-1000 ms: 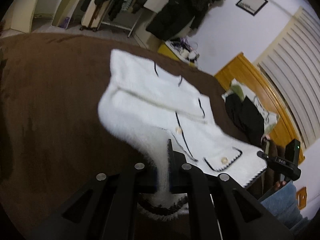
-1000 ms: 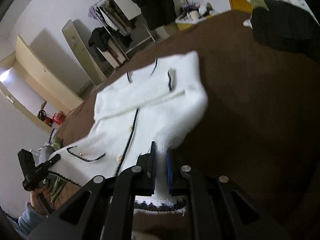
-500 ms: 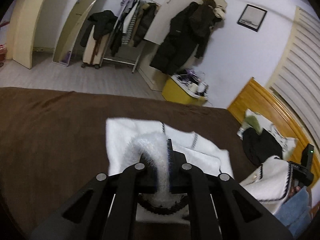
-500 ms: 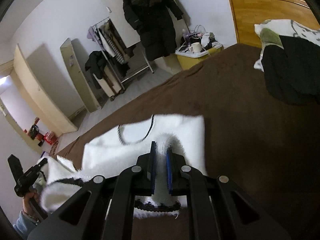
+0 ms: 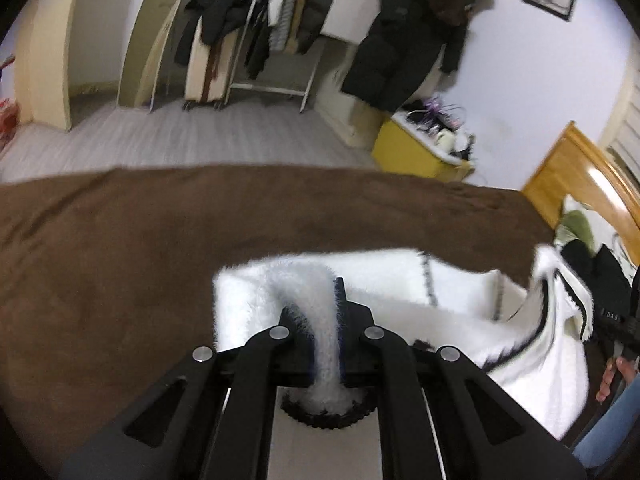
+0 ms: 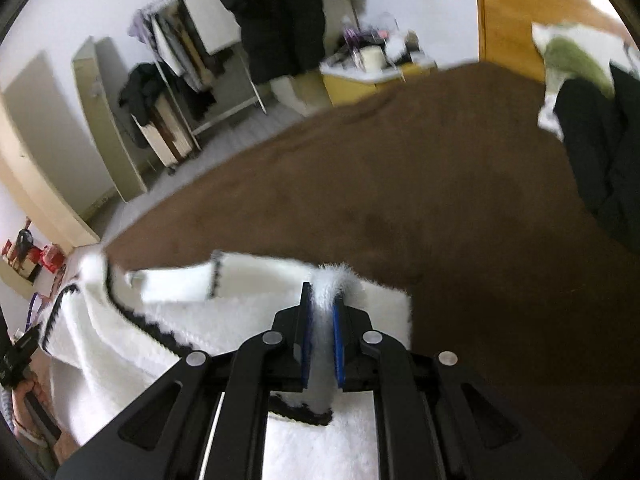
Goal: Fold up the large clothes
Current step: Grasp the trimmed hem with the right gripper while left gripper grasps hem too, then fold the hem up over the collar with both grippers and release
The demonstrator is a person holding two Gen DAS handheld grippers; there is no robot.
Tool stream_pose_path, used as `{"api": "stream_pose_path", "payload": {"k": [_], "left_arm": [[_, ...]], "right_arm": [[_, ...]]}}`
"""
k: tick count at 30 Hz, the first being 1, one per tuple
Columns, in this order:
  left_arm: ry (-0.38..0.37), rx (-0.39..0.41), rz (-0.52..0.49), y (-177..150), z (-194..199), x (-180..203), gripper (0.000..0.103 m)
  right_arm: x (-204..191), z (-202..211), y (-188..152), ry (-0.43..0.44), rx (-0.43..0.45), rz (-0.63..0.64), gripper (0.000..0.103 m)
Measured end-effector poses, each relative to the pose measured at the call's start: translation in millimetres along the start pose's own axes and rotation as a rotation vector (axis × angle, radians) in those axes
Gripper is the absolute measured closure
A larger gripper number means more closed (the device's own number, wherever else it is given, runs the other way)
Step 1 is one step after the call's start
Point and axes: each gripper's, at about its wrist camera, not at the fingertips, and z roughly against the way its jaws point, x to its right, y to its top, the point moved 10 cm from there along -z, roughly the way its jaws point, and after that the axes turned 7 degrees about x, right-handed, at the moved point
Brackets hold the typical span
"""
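1. Left wrist view: your left gripper (image 5: 326,312) was clamped on a bunched fold of the white fuzzy jacket (image 5: 400,312), the pile squeezed tight between the two pads. The black-trimmed hem hung just below the jaws.
2. In the same view, the rest of the jacket lay spread on the brown bedspread (image 5: 120,260), reaching to the right, where a second lifted edge with black piping rose toward your right gripper (image 5: 618,320) and the hand (image 5: 612,376) holding it.
3. Beyond the bed you had a clothes rack (image 5: 280,28), a black coat (image 5: 404,40) hanging on the wall and a yellow box (image 5: 416,156); the picture was blurred.
4. Right wrist view: your right gripper (image 6: 322,320) was closed on another pinch of the white fuzzy jacket (image 6: 140,340), a tuft standing up between the blue pads (image 6: 339,344).
5. In that view the jacket ran leftward across the brown bedspread (image 6: 400,200), its black-edged front folded over, up to your left gripper (image 6: 18,356) at the frame's edge.
6. A dark garment (image 6: 600,152) and a pillow (image 6: 568,56) lay at the far right, well apart from the jacket.
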Motion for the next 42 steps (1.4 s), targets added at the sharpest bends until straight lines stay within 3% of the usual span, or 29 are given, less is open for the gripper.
{"api": "stream_pose_path", "payload": {"k": [9,11,14,16,17,18,20,27,33,36,39,42], "left_arm": [[0.04,-0.04,-0.029,-7,-21,-12,0.088],[0.039,-0.053,-0.039,-6,-20,-10,0.086],[0.026,-0.084,-0.055,-4,-16,-8,0.08],[0.022,-0.099,-0.072,0,-11,-4,0.069],[0.037,-0.095,-0.082,3,-6,-3,0.045],[0.071,-0.077,-0.097,8,0,-2,0.015],[0.099,-0.001,-0.137,26,23,3,0.01],[0.103,-0.075,-0.159,25,43,32,0.007],[0.075,-0.199,-0.219,-24,10,66,0.007],[0.08,-0.237,-0.216,-40,-11,64,0.007],[0.101,-0.229,-0.198,-48,-23,54,0.007],[0.141,-0.219,-0.242,-54,-32,42,0.006]], "right_arm": [[10,-40,-18,-0.036,-0.056,0.04,0.092],[4,-41,-17,-0.046,-0.05,0.094,0.088],[-5,-36,-16,-0.038,-0.064,0.125,0.072],[-8,-33,-14,-0.025,-0.079,0.121,0.053],[-8,-30,-11,-0.044,-0.071,0.126,0.023],[-8,-25,-6,-0.067,-0.045,0.139,0.009],[-12,-11,6,-0.067,0.011,0.165,0.009],[-51,2,-11,-0.032,-0.095,0.27,0.009],[-78,-23,-38,-0.024,-0.176,0.319,0.011],[-79,-43,-49,-0.039,-0.216,0.313,0.011],[-70,-59,-60,-0.084,-0.233,0.322,0.011],[-57,-69,-61,-0.126,-0.231,0.315,0.011]]}}
